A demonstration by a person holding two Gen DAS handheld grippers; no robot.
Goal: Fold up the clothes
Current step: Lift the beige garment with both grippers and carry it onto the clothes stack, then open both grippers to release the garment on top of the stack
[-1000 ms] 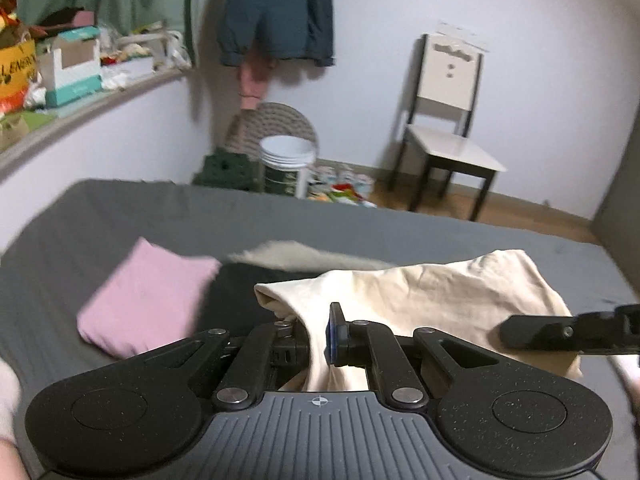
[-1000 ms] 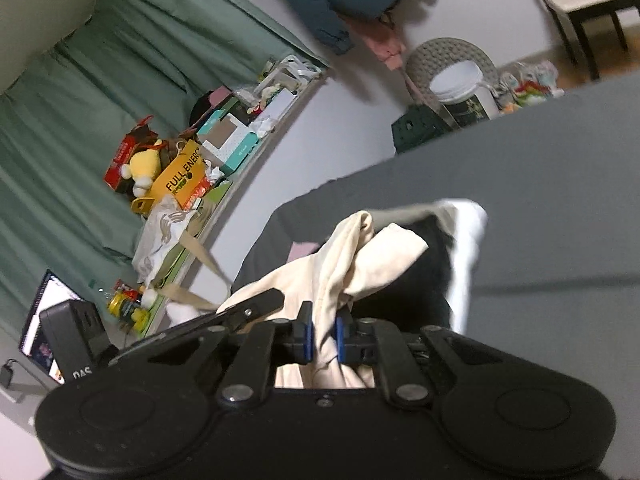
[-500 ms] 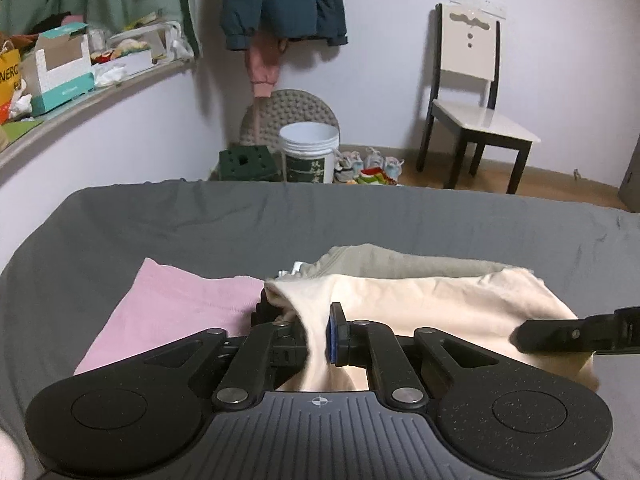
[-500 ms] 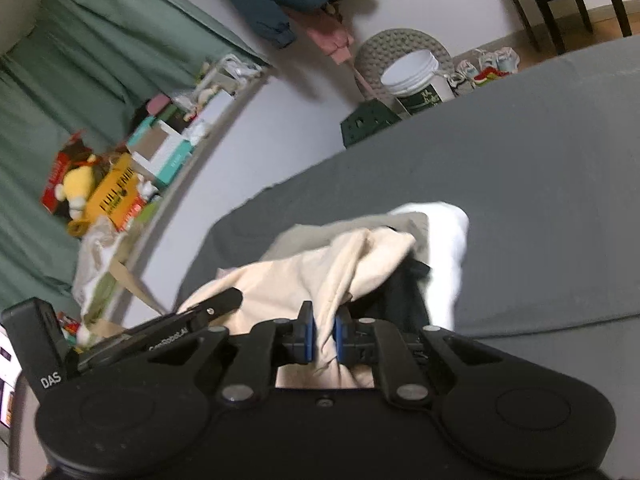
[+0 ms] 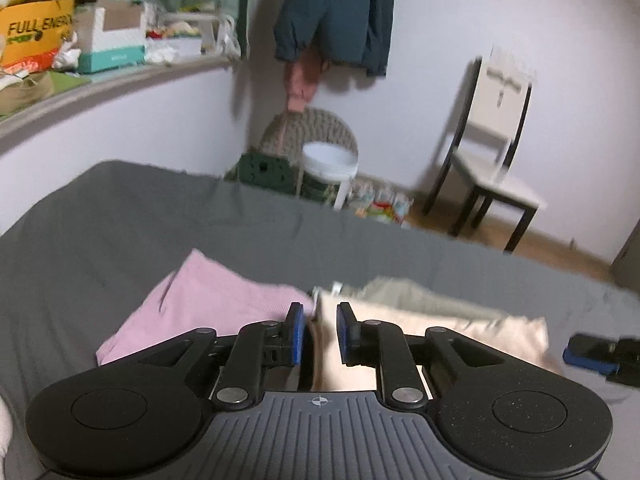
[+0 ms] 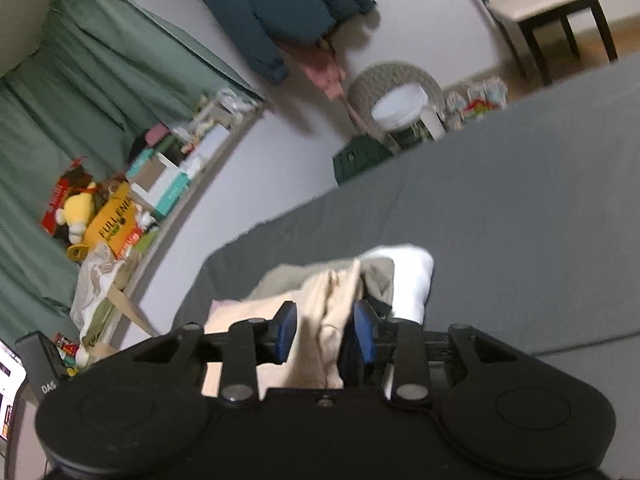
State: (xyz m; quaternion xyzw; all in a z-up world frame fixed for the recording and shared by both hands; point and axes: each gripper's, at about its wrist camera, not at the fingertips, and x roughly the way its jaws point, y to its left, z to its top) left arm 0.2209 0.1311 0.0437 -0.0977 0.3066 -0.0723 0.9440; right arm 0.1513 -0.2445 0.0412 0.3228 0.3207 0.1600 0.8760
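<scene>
A cream garment (image 5: 460,328) lies folded on top of a stack of clothes on the grey bed (image 5: 120,220). My left gripper (image 5: 319,330) stands open over the garment's left edge, blue pads apart. In the right wrist view the same cream garment (image 6: 320,312) passes between the spread pads of my right gripper (image 6: 326,330), which is open. Under it lie an olive piece (image 6: 380,276) and a white piece (image 6: 412,276). A folded pink garment (image 5: 208,312) rests on the bed just left of the stack. The right gripper's fingertip (image 5: 592,354) shows at the right edge of the left wrist view.
A cluttered shelf (image 5: 80,60) runs along the wall left of the bed. Beyond the bed's far edge stand a white bucket (image 5: 330,168), a green crate (image 5: 266,170) and a chair (image 5: 492,160). A dark jacket (image 5: 336,12) hangs on the wall.
Both grippers were shut on the cream garment and have opened. The garment has come down from hanging to lying flat on the stack.
</scene>
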